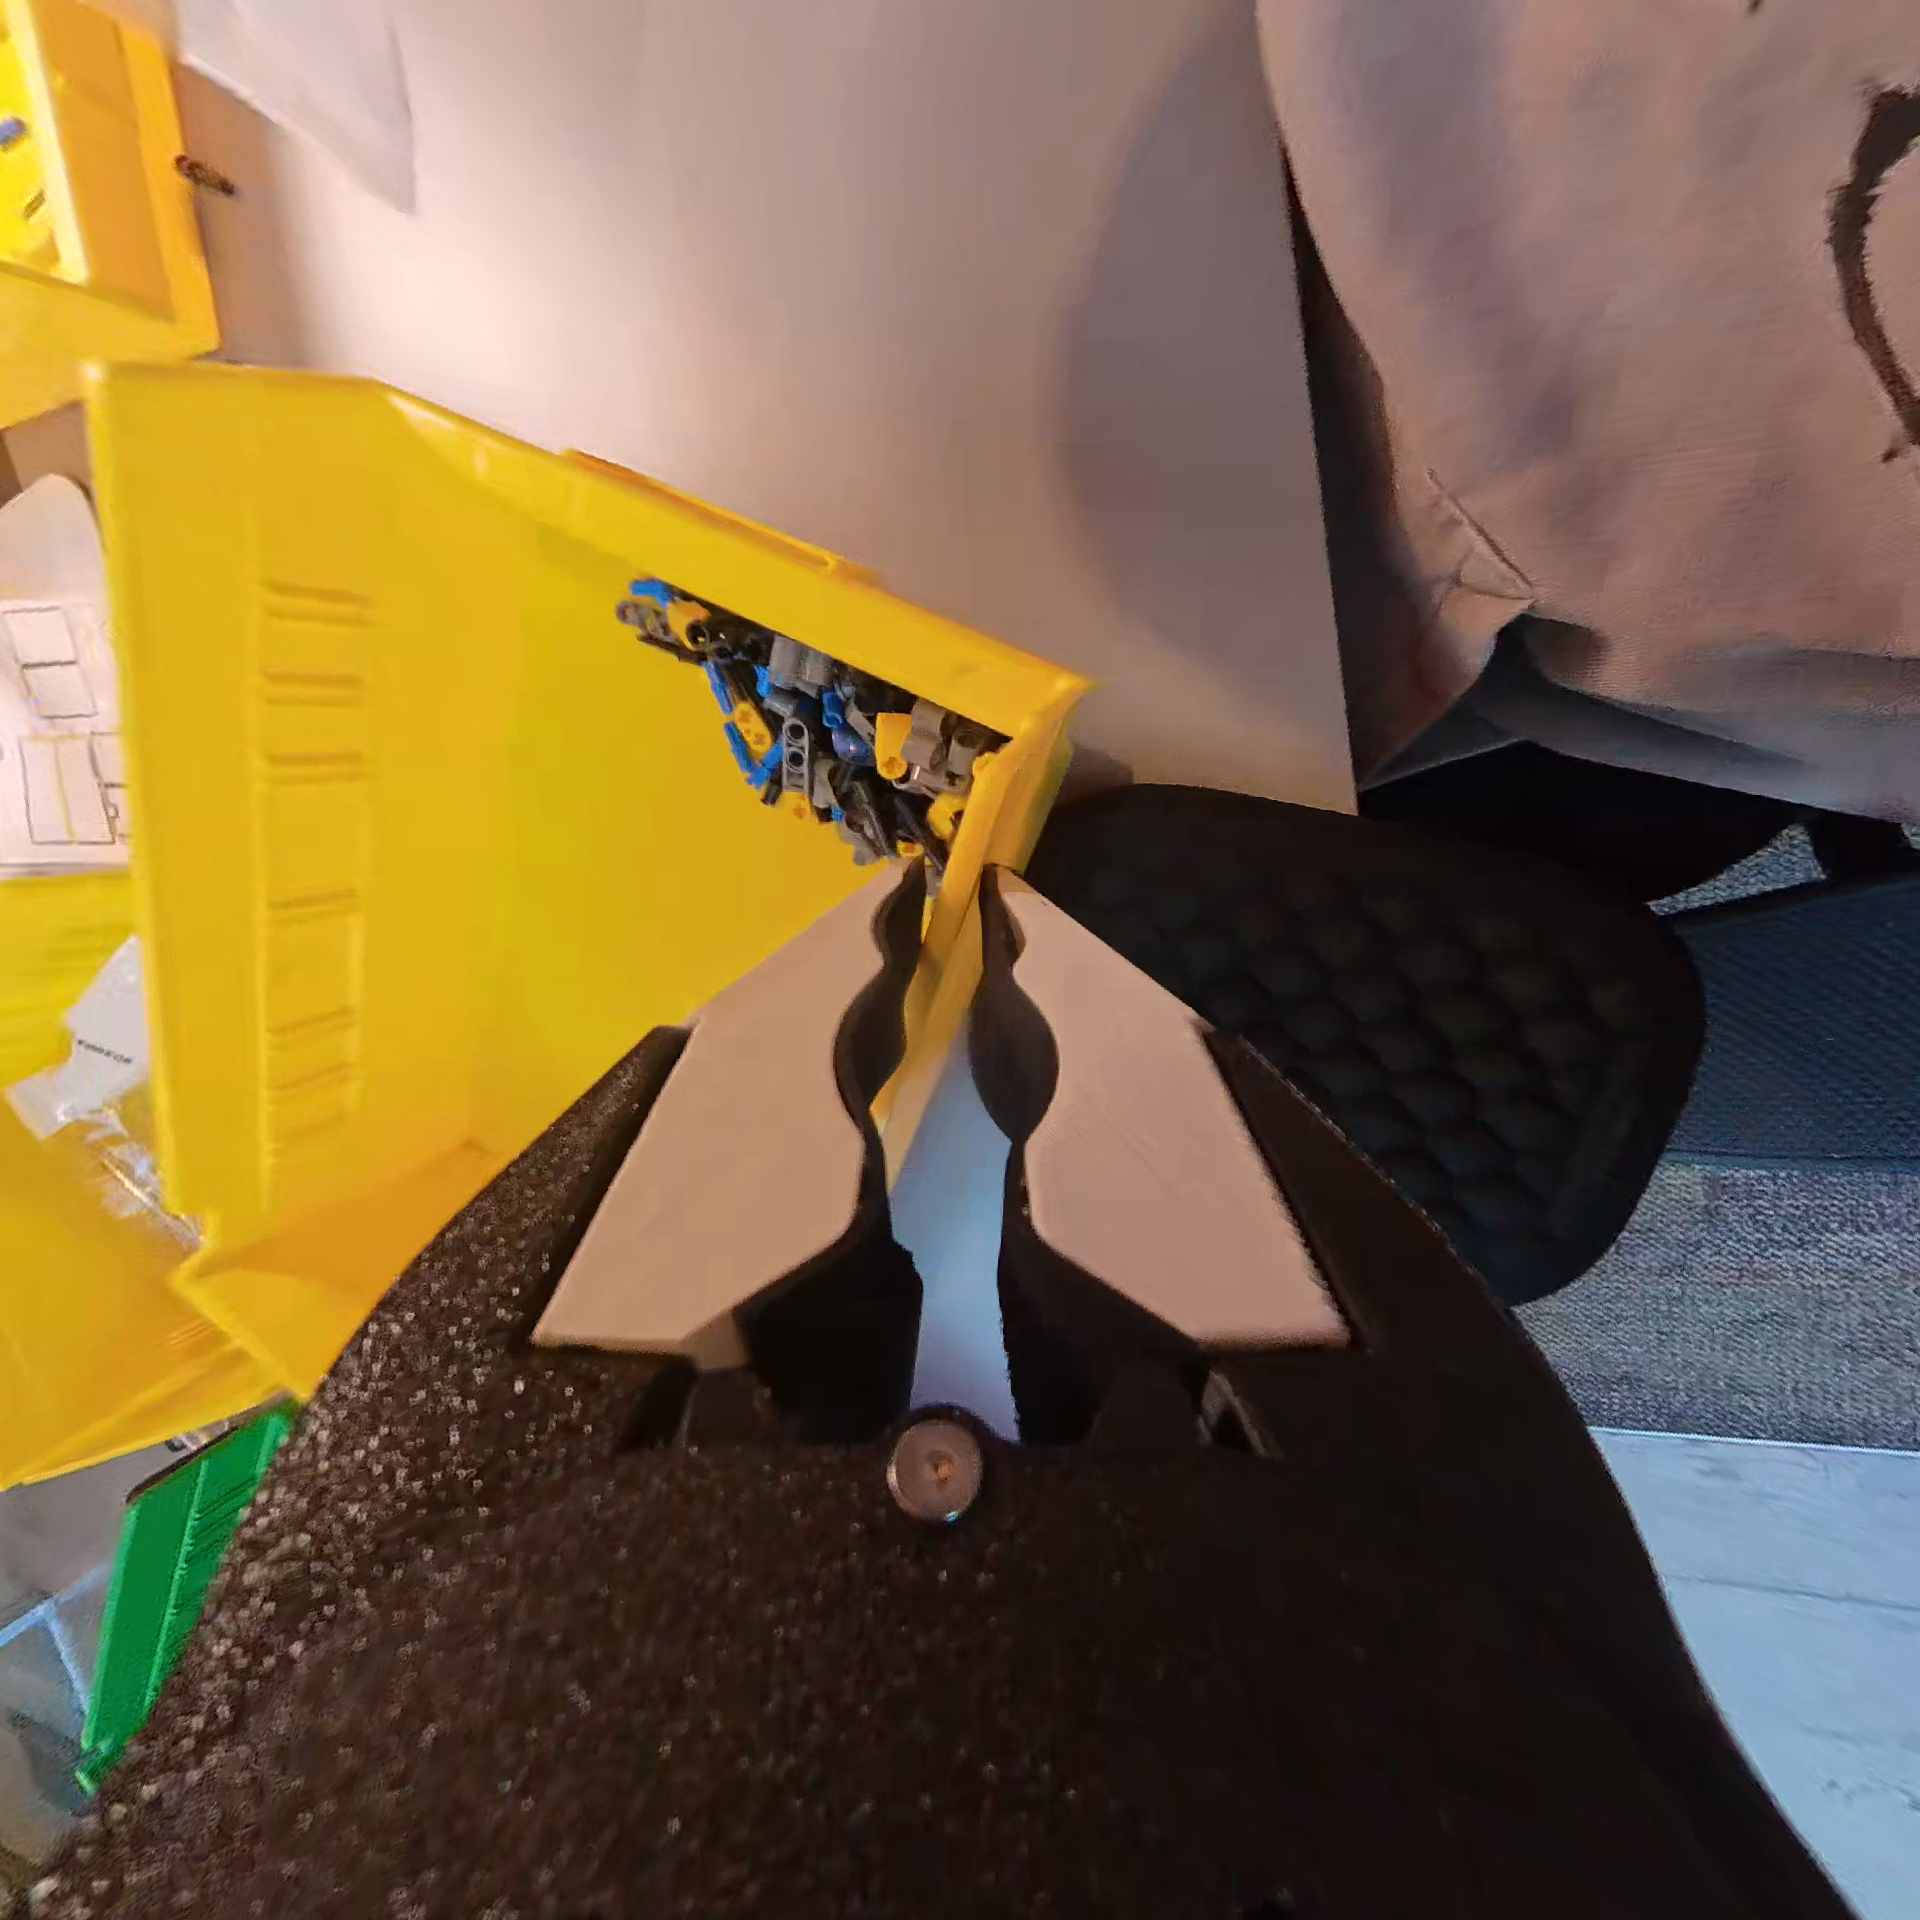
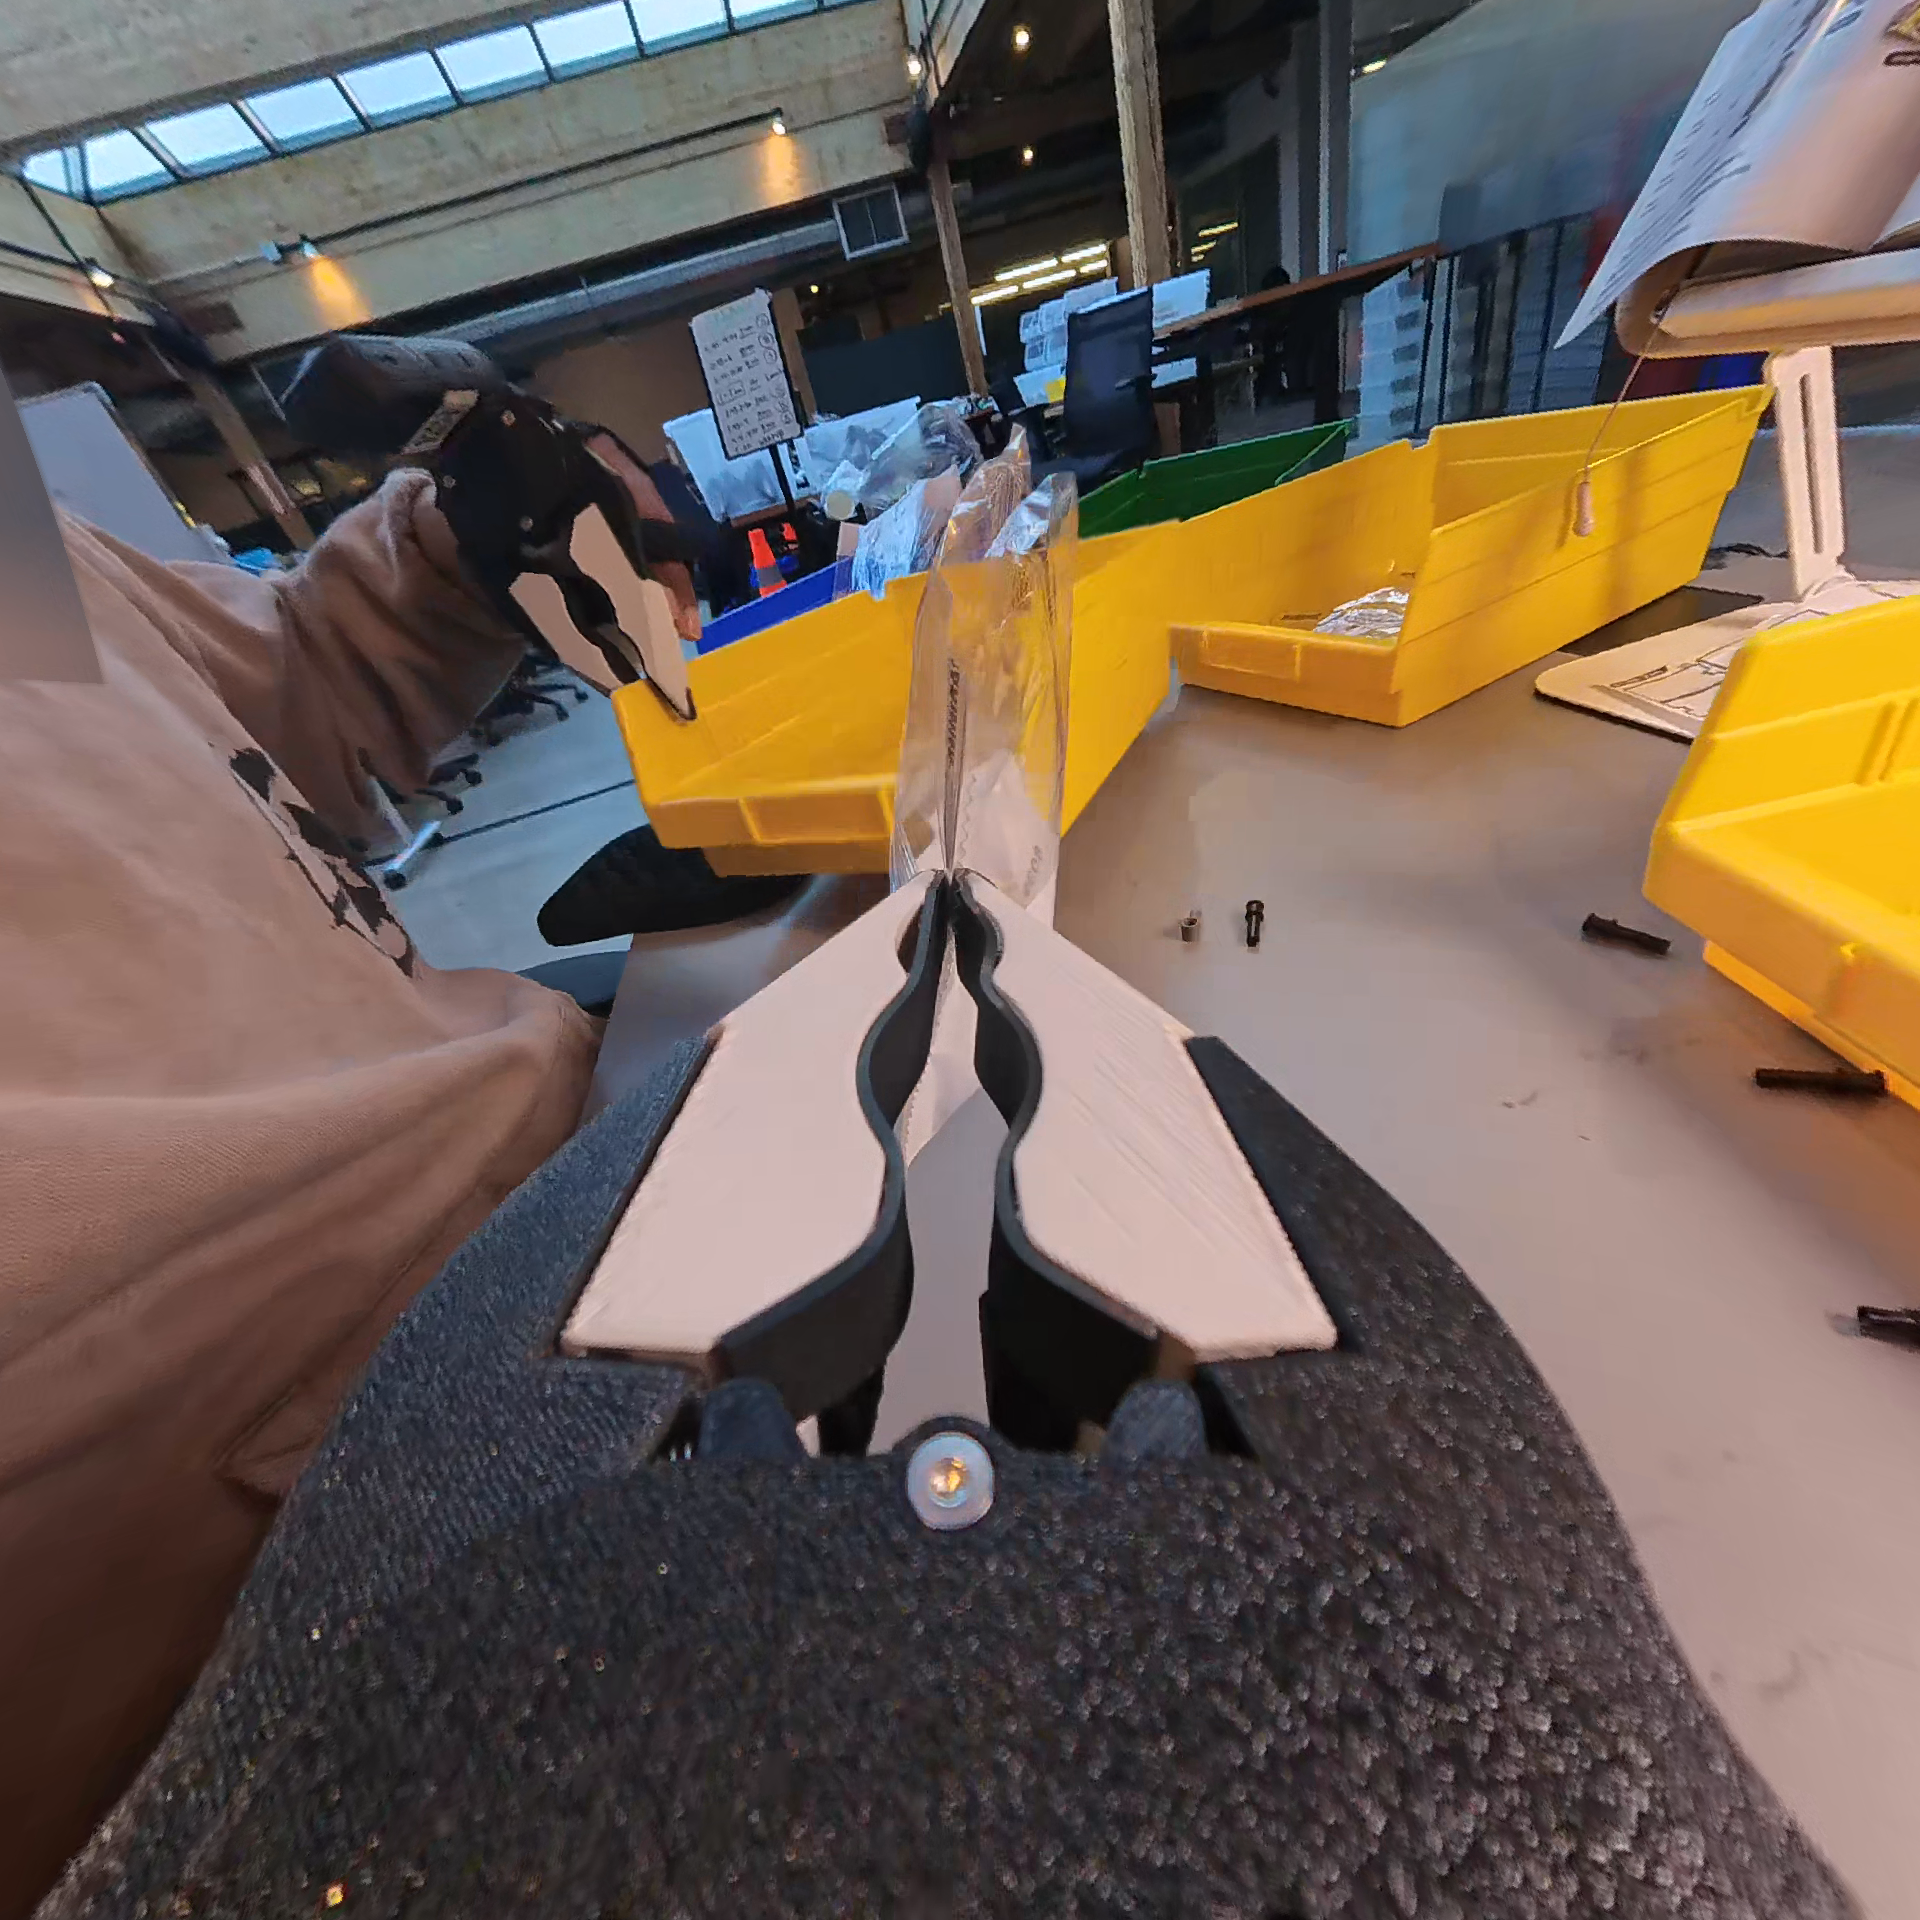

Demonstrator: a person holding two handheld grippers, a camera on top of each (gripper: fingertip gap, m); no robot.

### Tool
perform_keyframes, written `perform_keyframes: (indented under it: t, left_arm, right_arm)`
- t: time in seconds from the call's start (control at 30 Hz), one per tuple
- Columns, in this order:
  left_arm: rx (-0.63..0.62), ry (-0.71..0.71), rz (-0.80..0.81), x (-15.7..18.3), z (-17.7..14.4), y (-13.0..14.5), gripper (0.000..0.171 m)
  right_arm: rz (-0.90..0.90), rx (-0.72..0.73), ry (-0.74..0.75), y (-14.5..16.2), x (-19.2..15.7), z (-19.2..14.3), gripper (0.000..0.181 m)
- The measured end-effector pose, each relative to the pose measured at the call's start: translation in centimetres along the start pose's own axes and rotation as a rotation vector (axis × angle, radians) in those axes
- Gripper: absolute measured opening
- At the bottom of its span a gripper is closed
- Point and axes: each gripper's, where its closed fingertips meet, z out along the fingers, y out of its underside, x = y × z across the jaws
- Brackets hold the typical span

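Fingers of my left gripper (image 1: 951, 873) pinch the tilted yellow bin's (image 1: 416, 831) rim, pooling small parts (image 1: 831, 738); my right gripper (image 2: 951, 883) clamps an upright clear bag (image 2: 987, 644).

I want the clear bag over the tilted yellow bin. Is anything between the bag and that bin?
Nothing visible does. The right gripper holds the clear plastic bag upright just in front of the yellow bin, which the left gripper grips by its corner.
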Motion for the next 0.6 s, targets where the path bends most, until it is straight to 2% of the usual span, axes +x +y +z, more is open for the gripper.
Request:
perform_keyframes:
  t: [0.07,0.17,0.47,0.6]
  left_arm:
    - [-0.012,0.039,0.037,1.1,0.7,-0.3,0.009]
    - [-0.001,0.028,0.099,0.6,1.2,-0.8,0.009]
    - [-0.045,0.066,0.326,-2.4,4.8,-0.9,0.006]
    - [-0.036,0.093,0.33,-3.5,5.1,-0.7,0.007]
  right_arm:
    - [0.01,0.014,-0.004,-0.1,0.1,0.0,0.0]
    - [0.012,0.005,-0.008,0.2,0.0,0.1,0.0]
    - [-0.003,-0.046,0.034,1.0,0.5,-0.2,0.0]
    - [-0.002,-0.046,0.033,1.1,0.4,-0.4,0.0]
